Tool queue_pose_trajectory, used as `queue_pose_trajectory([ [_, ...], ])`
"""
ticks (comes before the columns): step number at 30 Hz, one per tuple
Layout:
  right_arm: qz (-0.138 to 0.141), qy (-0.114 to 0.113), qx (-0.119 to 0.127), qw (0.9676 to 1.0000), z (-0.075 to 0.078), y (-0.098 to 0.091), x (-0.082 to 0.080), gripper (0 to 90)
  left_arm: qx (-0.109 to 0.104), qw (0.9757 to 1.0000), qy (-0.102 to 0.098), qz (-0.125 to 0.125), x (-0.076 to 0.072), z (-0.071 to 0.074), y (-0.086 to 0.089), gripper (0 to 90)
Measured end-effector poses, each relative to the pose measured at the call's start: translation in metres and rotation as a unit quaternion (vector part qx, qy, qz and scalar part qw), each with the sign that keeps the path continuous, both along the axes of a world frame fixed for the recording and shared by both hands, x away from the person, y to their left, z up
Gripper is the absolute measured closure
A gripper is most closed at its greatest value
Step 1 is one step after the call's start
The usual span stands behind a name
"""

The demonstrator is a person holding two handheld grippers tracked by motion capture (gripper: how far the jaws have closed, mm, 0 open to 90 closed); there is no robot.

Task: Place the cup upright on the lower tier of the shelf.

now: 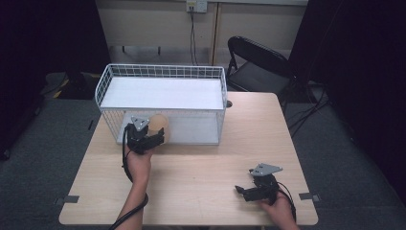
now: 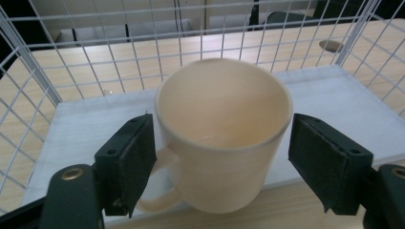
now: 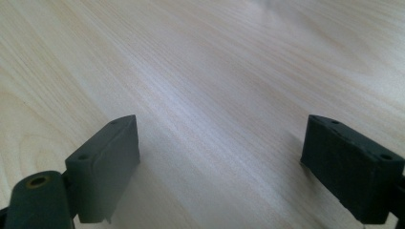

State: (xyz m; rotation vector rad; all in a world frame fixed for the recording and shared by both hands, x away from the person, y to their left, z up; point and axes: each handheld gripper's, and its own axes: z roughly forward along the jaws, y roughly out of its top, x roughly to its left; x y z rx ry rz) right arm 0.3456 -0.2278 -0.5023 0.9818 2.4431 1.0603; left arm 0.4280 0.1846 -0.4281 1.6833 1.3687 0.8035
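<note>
Probably a lab or recording room: plain wooden surface (image 1: 206,182) on grey carpet (image 1: 43,158), dark curtains (image 1: 364,57), folding chair (image 1: 258,62), wall socket (image 1: 196,5).

A cream ceramic mug (image 2: 224,133) stands upright and empty, mouth up, at the front edge of the white wire rack's (image 2: 119,57) lower shelf, its handle turned toward the rack's open front.

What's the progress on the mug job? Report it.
Done: the mug stands upright on the lower shelf of the wire rack. In hand: the left gripper is open around it, right pad clear. Left: drawing that gripper out. The right gripper waits open over the table.
</note>
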Motion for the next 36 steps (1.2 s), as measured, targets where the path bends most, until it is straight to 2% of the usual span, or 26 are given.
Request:
queue_pose_trajectory([
  [9,0.000,0.000,0.000,1.0000,0.000,0.000,0.000,11.7,0.021,0.9997,0.003,-0.007,0.004,-0.002,-0.006,25.1],
  [12,0.000,0.000,0.000,1.0000,0.000,0.000,0.000,11.7,0.032,0.9995,0.001,0.000,0.004,-0.003,-0.009,24.5],
  [17,0.000,0.000,0.000,1.0000,0.000,0.000,0.000,11.7,0.033,0.9995,0.001,0.002,0.009,-0.003,-0.010,24.7],
  [26,0.000,0.000,0.000,1.0000,0.000,0.000,0.000,11.7,0.047,0.9989,-0.003,0.008,0.017,-0.003,-0.017,32.3],
  [27,0.000,0.000,0.000,1.0000,0.000,0.000,0.000,11.7,0.049,0.9987,-0.004,0.011,0.018,-0.002,-0.018,37.3],
  [33,0.000,0.000,0.000,1.0000,0.000,0.000,0.000,11.7,0.048,0.9987,-0.005,0.016,0.022,-0.002,-0.020,39.8],
  [36,0.000,0.001,0.000,1.0000,0.000,0.000,0.000,11.7,0.052,0.9985,-0.005,0.017,0.024,-0.002,-0.022,44.1],
])
